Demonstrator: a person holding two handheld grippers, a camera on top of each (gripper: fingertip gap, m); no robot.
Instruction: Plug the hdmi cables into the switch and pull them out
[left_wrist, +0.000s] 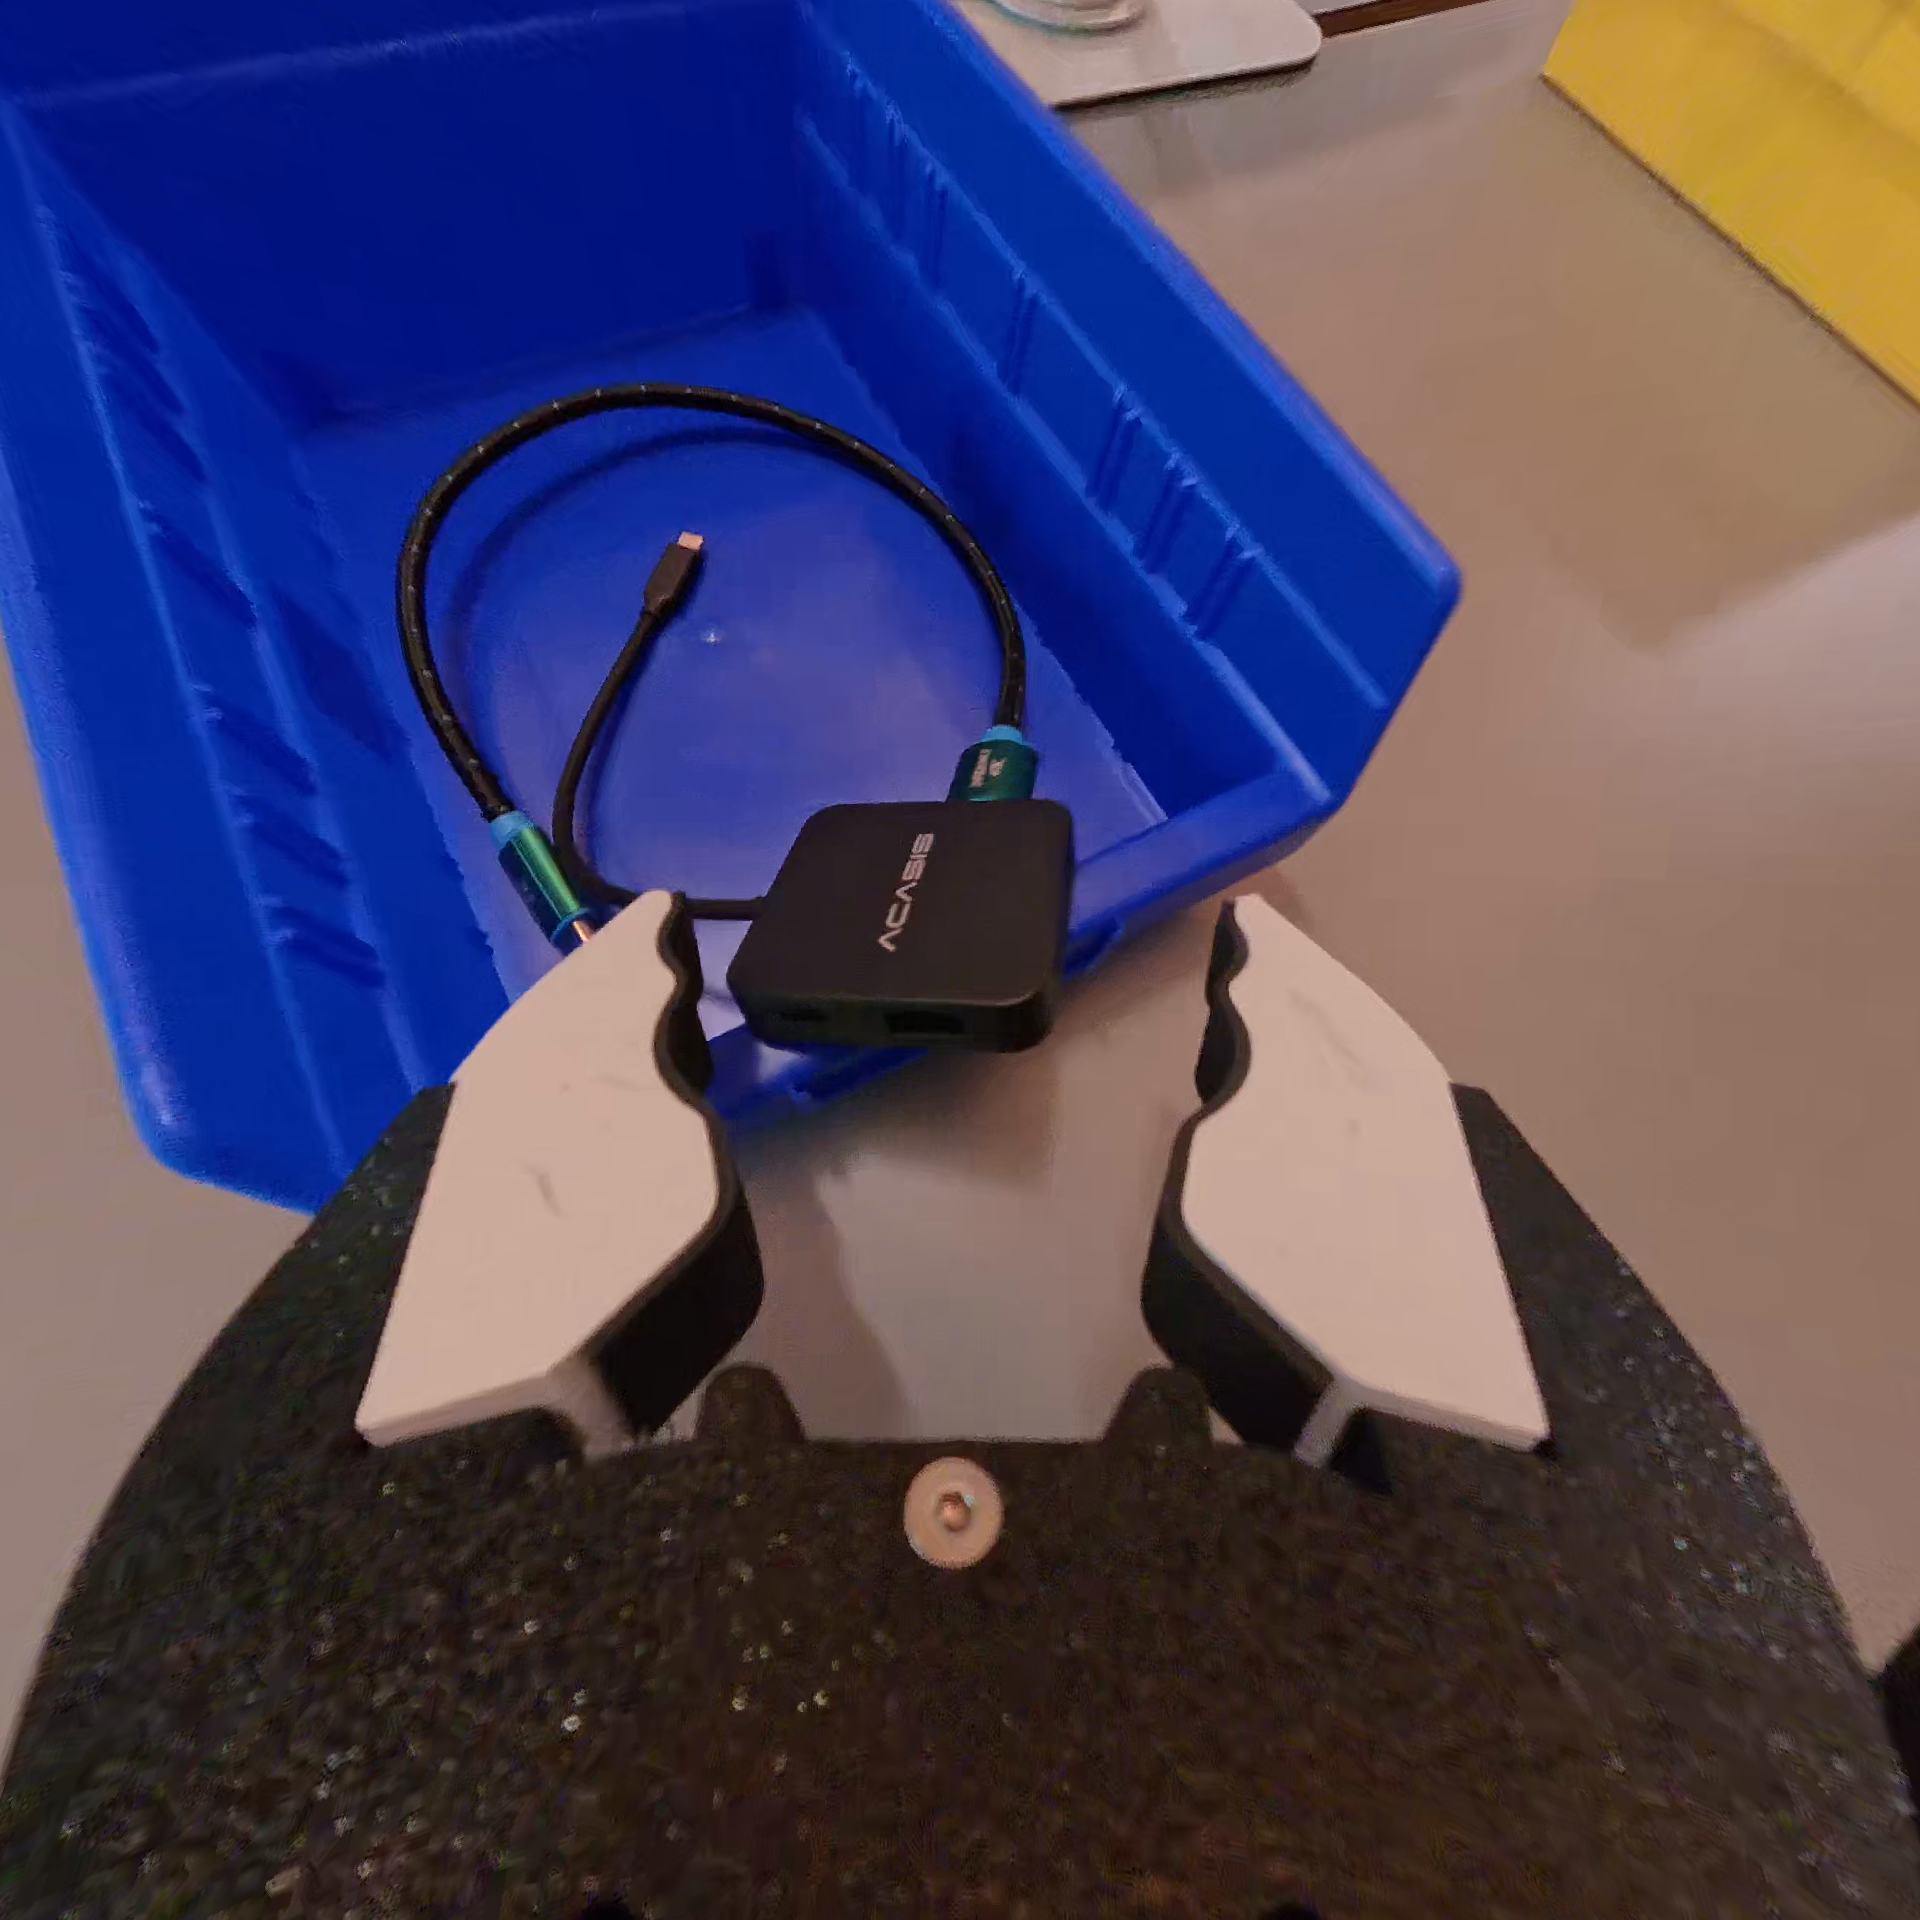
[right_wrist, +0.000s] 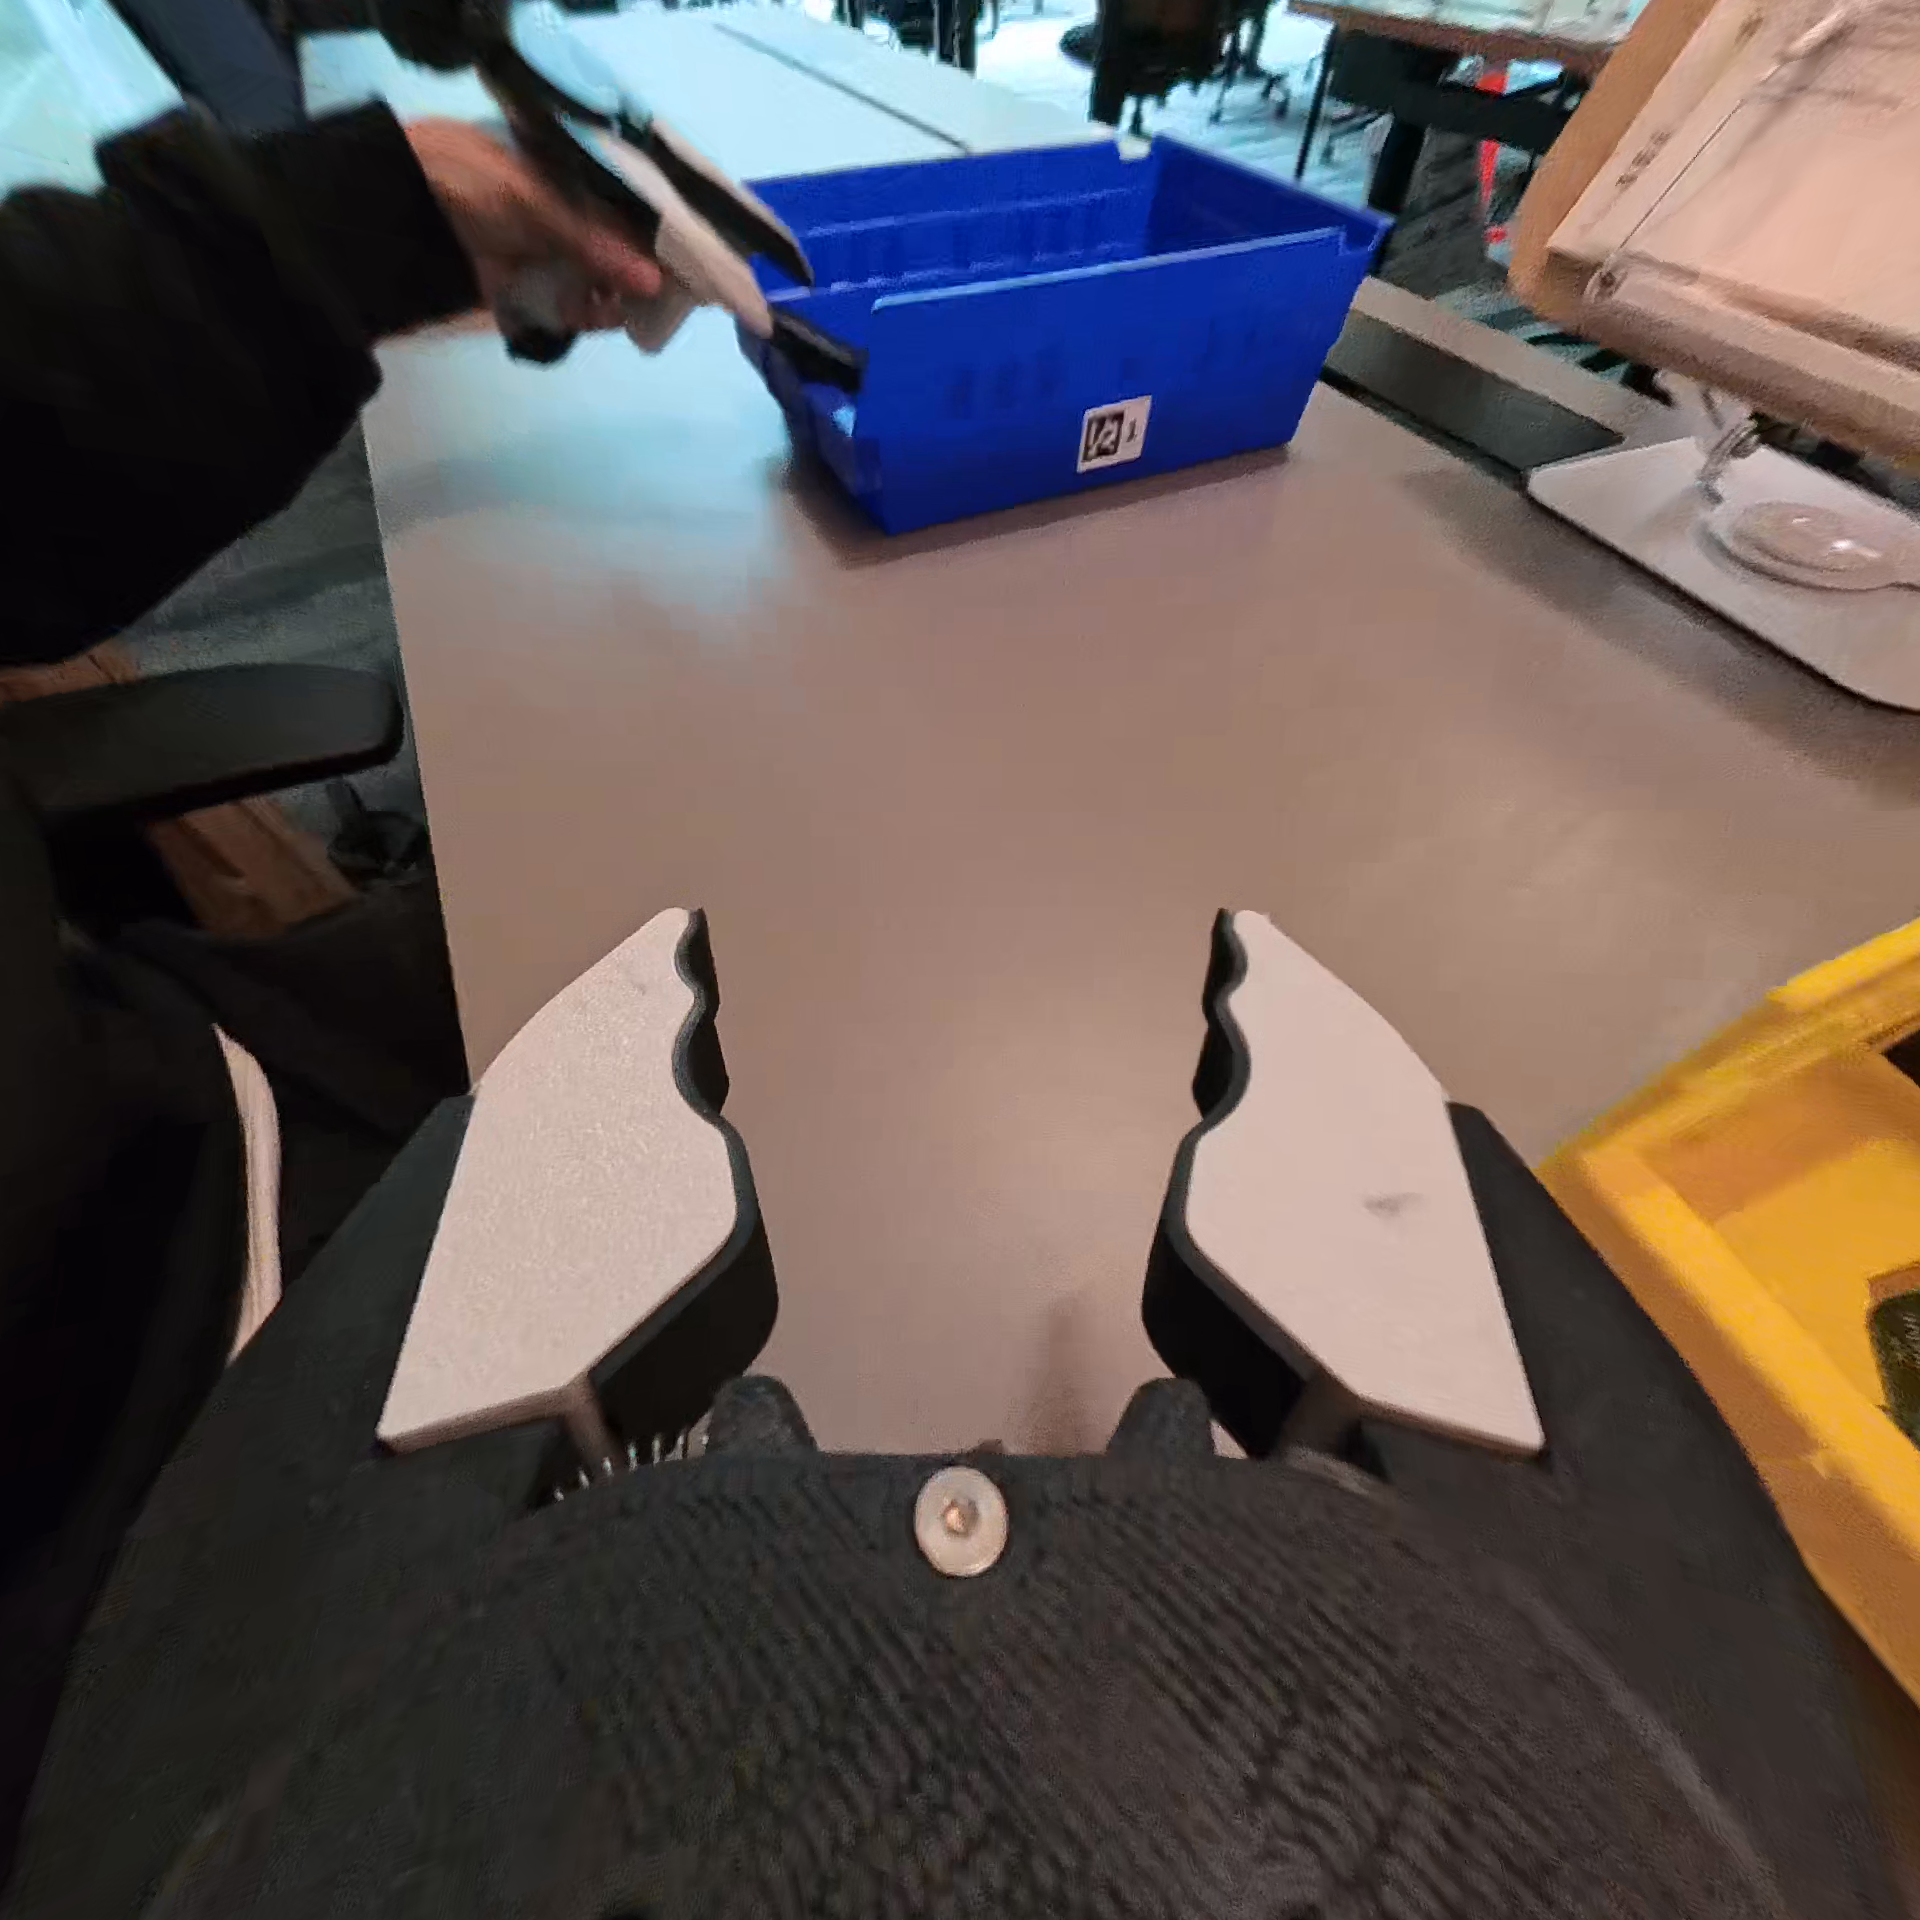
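Note:
A black square switch (left_wrist: 906, 920) rests on the low front lip of a blue bin (left_wrist: 260, 727), its ports facing me. A black braided HDMI cable (left_wrist: 665, 400) loops inside the bin. One teal plug (left_wrist: 992, 769) sits at the switch's far edge. The other teal plug (left_wrist: 535, 878) lies loose by my left finger. The switch's thin lead ends in a small plug (left_wrist: 681, 561) on the bin floor. My left gripper (left_wrist: 951, 914) is open just in front of the switch. My right gripper (right_wrist: 961, 925) is open and empty above bare table, far from the bin (right_wrist: 1070, 343). The left gripper (right_wrist: 727, 270) also shows in the right wrist view at the bin's front.
A yellow bin (right_wrist: 1766, 1247) stands close on the right of my right gripper; it also shows in the left wrist view (left_wrist: 1766, 156). A white tray with a glass dish (right_wrist: 1808, 540) lies at the right. A chair armrest (right_wrist: 197, 727) is beside the table's left edge.

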